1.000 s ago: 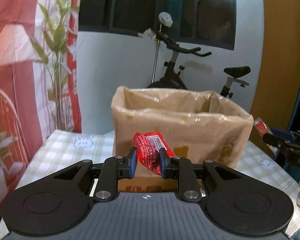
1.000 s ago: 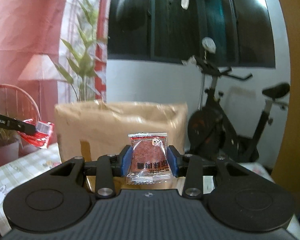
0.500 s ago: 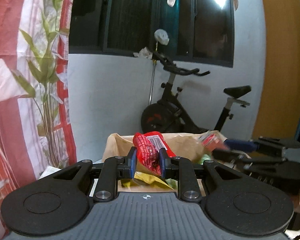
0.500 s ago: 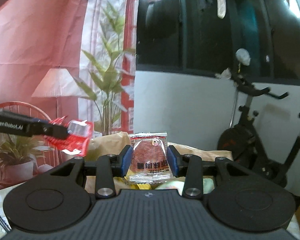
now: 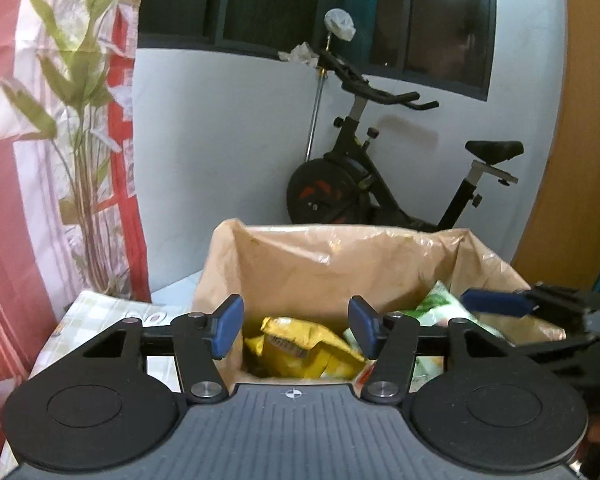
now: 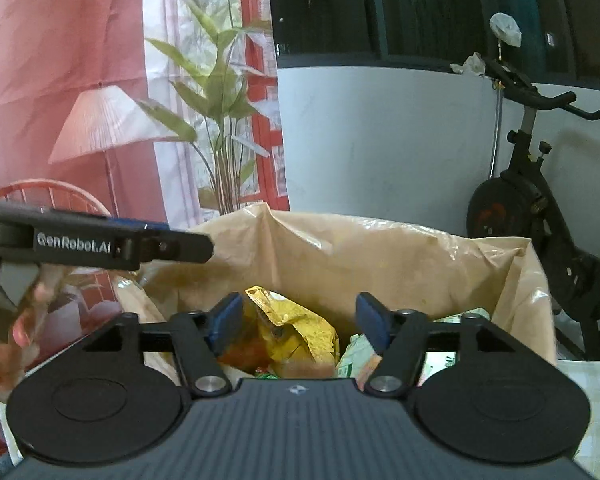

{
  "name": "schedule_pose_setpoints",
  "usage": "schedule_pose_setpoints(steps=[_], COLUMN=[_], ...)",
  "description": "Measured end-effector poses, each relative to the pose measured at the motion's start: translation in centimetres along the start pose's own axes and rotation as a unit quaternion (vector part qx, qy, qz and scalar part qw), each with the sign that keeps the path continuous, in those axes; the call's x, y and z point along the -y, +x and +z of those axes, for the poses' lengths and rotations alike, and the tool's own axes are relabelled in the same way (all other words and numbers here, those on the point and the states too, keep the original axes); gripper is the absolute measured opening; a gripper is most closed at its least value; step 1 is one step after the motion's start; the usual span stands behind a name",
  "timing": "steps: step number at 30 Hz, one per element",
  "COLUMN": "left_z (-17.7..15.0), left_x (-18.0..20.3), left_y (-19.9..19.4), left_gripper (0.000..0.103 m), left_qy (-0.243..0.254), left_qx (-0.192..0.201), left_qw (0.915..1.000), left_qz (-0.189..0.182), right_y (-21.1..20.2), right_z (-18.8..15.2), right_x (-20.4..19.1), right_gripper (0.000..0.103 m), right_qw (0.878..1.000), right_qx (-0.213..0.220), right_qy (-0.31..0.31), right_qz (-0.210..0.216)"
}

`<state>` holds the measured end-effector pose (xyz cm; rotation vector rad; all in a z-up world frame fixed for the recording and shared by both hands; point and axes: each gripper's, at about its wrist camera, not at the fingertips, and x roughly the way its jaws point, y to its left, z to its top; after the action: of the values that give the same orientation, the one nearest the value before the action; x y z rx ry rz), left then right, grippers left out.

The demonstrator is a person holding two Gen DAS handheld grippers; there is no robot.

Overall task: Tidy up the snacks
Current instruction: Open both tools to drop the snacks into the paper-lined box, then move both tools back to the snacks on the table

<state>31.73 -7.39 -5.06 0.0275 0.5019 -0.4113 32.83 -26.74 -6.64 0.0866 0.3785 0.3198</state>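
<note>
A cardboard box lined with tan plastic [image 5: 340,264] [image 6: 380,256] stands on the checked table and holds several snack packs: a yellow bag [image 5: 300,348] [image 6: 300,328] and a green-and-white pack [image 5: 436,308] [image 6: 356,354]. My left gripper [image 5: 296,326] hangs over the box's near left part, its jaws opening, nothing between them. My right gripper [image 6: 300,320] hovers over the box too, jaws opening and empty. Each gripper shows in the other's view: the right gripper [image 5: 500,304] at the right edge, the left gripper [image 6: 100,246] at the left. The red pack and the brown clear pack are out of sight.
An exercise bike [image 5: 380,184] [image 6: 540,200] stands behind the table by a white wall. A curtain printed with plants and a lamp [image 5: 60,120] [image 6: 100,100] hangs at the left. A hand [image 6: 8,336] holds the left gripper. The checked tablecloth [image 5: 100,312] shows beside the box.
Both grippers rose and moved forward over the box, then opened. The red pack left my left gripper and the brown clear pack left my right one; both are gone from view.
</note>
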Motion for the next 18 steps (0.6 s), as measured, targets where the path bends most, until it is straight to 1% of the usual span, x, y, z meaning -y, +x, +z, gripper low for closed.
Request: schedule_pose_setpoints(steps=[5,10,13,18], left_z=[-0.8,-2.9,-4.5,-7.4], left_x=[-1.5,-3.0,-4.1,-5.9], left_y=[-2.6,-6.0,-7.7,-9.2], left_gripper=[0.060,0.060,0.060,0.060], left_qy=[-0.007,-0.012,-0.017,-0.050], left_qx=[0.001,-0.002,-0.005,-0.014], left_qw=[1.0000,0.9999,0.9998,0.9982], left_qz=[-0.003,-0.002,0.009,0.030], right_y=[-3.1,-6.9,-9.0,-11.8], right_z=[-0.5,-1.3,-2.2,-4.9], right_x=[0.2,0.3,-0.1,-0.4], right_gripper=[0.066,0.066,0.066,0.066], right_qw=[1.000,0.999,0.999,0.999], right_qx=[0.020,0.042,0.052,0.049], right_qy=[0.007,0.015,0.011,0.019], right_qz=[-0.001,-0.010,-0.009,-0.008])
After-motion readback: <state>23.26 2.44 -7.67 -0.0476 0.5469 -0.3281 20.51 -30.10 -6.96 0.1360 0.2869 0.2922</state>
